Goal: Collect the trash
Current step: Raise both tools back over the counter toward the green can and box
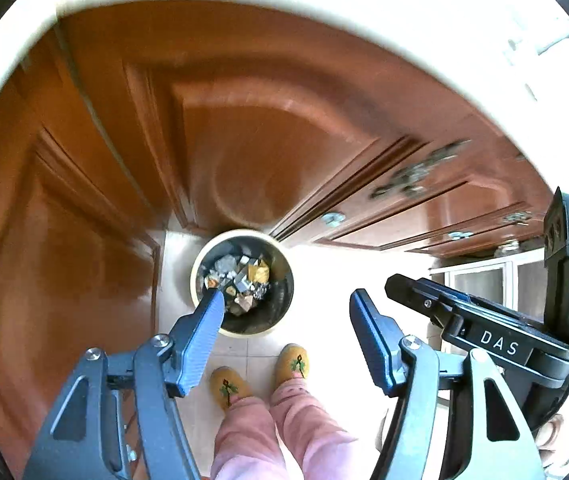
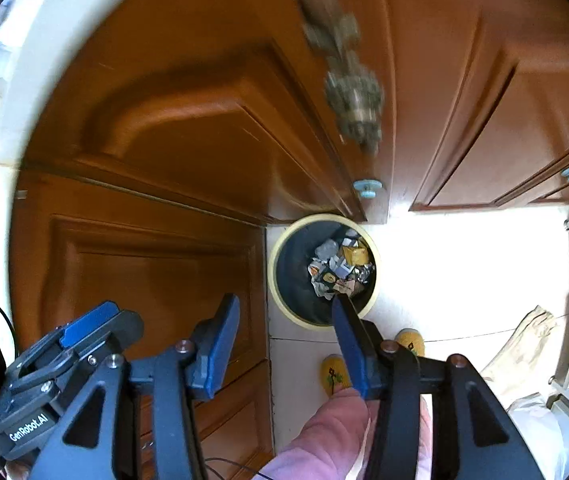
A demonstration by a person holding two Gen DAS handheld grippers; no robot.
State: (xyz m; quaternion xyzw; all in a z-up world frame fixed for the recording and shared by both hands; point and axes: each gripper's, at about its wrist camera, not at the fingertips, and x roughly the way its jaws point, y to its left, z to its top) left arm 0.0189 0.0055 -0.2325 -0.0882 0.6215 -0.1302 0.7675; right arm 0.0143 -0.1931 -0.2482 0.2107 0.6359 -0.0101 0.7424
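Glossy wooden cabinets point(image 1: 244, 128), round bin point(image 1: 242, 282)

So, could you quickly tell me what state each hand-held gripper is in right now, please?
Left hand-held gripper: open, holding nothing, above the trash bin.
Right hand-held gripper: open, holding nothing.

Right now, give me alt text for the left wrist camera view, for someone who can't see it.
Looking steeply down, the open, empty left gripper hangs above a round trash bin holding crumpled wrappers, on a pale tiled floor beside brown wooden cabinet doors. A person's yellow slippers and pink trousers show below; the right gripper is at right.
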